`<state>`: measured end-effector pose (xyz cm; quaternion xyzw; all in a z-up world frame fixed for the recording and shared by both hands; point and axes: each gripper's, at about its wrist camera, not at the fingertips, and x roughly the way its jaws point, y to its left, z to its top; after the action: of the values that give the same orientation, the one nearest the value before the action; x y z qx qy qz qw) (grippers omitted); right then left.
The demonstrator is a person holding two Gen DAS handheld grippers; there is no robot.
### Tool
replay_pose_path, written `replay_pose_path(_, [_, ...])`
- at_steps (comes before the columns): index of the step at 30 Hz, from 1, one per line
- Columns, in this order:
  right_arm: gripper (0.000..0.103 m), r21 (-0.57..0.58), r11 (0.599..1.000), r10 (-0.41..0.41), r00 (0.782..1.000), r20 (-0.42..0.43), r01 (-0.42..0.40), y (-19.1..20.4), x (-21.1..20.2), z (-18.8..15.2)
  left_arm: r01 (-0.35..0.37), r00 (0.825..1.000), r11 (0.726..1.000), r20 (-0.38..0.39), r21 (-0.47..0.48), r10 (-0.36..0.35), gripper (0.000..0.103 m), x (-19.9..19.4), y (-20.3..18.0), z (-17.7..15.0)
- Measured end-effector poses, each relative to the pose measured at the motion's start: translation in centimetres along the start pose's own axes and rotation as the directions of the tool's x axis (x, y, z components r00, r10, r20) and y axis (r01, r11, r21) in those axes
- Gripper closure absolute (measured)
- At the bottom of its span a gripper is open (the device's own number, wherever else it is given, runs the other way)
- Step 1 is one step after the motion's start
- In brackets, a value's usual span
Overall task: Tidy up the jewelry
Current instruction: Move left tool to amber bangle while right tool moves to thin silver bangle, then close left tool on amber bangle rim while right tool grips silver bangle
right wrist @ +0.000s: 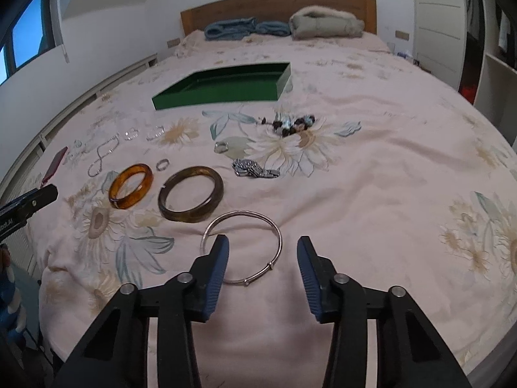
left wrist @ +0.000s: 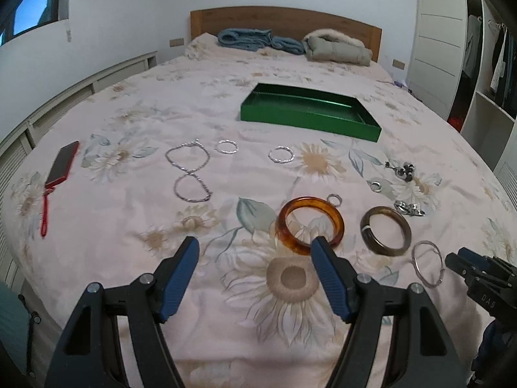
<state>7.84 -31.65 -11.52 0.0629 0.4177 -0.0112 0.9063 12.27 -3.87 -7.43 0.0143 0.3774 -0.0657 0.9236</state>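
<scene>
While the green tray (left wrist: 310,119) sits bare on the bedspread (left wrist: 129,213), bangles lie nearer than it; left gripper (left wrist: 255,247) and right gripper (right wrist: 263,245) gape, grasping nothing.

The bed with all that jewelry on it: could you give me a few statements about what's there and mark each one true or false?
1. The green tray has no jewelry in it. True, as far as its visible inside shows.
2. The amber bangle is held between the left gripper's fingers. False: it lies on the bedspread and the fingers stand wide apart.
3. The thin silver bangle lies nearest the right gripper. True.
4. The red phone sits inside the tray. False: it lies on the bedspread, far left.
5. The silver chain lies in a figure-eight. True.
</scene>
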Motion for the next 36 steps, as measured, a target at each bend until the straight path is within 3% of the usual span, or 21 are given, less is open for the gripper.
replay_pose_path(14, [0.064, -0.016, 1.0, -0.01, 0.996, -0.09, 0.008, -0.4, 4.5, 1.0, 0.02, 0.997, 1.0, -0.077, 0.014, -0.019, 0.034, 7.4, -1.6, 1.9])
replay_pose_path(36, [0.064, -0.029, 1.0, 0.006, 0.993, -0.118, -0.009, -0.5, 6.9, 1.2, 0.015, 0.987, 0.999, -0.158, 0.032, -0.009, 0.034, 12.7, -2.0, 1.3])
